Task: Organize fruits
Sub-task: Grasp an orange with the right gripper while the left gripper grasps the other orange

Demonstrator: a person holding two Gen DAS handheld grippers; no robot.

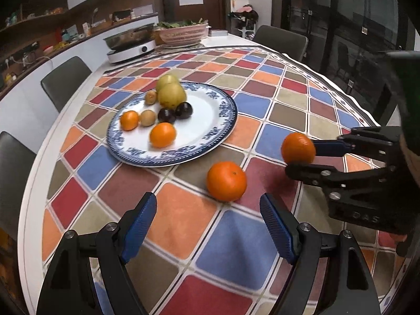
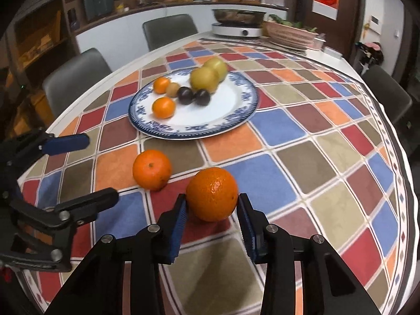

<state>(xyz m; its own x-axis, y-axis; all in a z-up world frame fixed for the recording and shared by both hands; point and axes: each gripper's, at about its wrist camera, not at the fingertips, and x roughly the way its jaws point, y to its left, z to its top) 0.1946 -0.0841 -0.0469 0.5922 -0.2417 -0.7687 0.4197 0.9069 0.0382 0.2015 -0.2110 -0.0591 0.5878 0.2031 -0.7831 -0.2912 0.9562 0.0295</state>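
While my right gripper clamps one orange between its blue pads, just short of the plate on the checked tablecloth, my left gripper hangs spread wide and empty. A second orange sits on the cloth just ahead of the left fingertips, near the plate's rim. Pears, plums, kiwis and two small oranges lie on the plate.
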